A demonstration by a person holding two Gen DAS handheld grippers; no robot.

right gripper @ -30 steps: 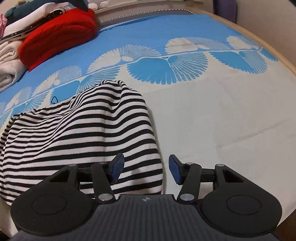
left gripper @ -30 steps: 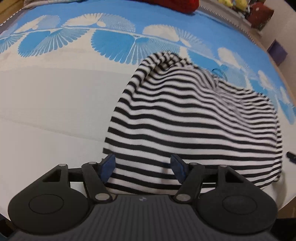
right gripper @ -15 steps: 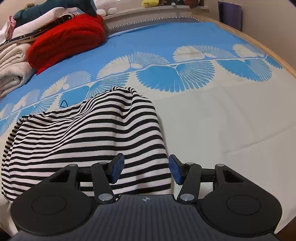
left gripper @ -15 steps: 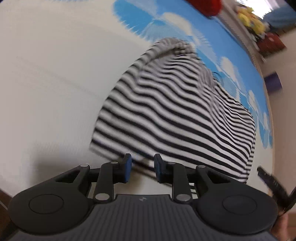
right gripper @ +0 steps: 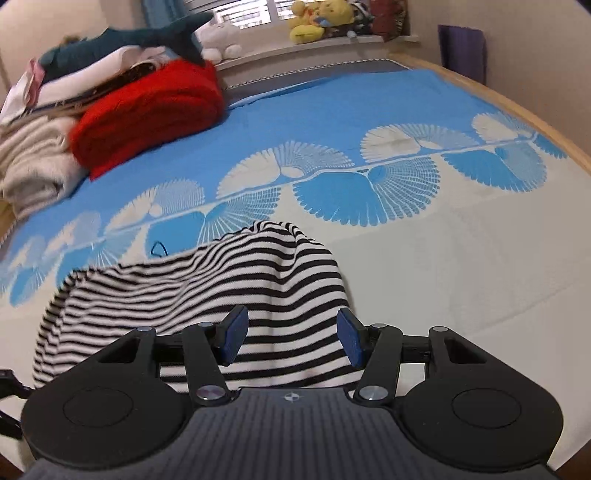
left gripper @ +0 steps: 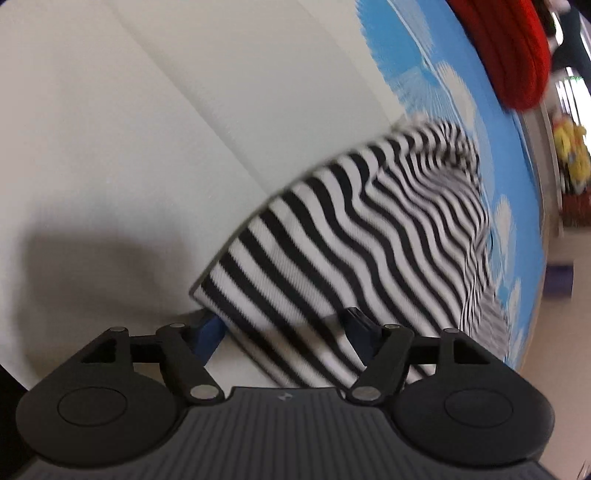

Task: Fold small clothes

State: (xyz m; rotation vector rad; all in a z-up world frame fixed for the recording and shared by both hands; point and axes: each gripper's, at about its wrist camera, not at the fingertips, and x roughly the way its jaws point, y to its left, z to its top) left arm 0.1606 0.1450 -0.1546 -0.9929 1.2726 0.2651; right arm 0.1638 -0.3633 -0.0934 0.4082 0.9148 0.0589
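A black-and-white striped garment point(right gripper: 207, 288) lies folded on the blue and white bedspread point(right gripper: 461, 258). In the left wrist view its near corner point(left gripper: 295, 280) reaches in between the jaws of my left gripper point(left gripper: 284, 326). Those jaws are opening, and the left pad point(left gripper: 207, 330) sits partly under the cloth edge without pressing on it. My right gripper point(right gripper: 291, 338) hovers open above the garment's near right edge, with nothing between its blue pads point(right gripper: 232, 332).
A folded red knit point(right gripper: 147, 110) and a heap of pale clothes point(right gripper: 33, 166) lie at the far left of the bed. Plush toys point(right gripper: 317, 18) sit on the sill behind. The bed's wooden edge point(right gripper: 535, 122) runs along the right.
My left gripper rolled and dropped to the garment's near corner; its jaws narrowed, then widened around the cloth. My right gripper rose, still open, showing more of the room.
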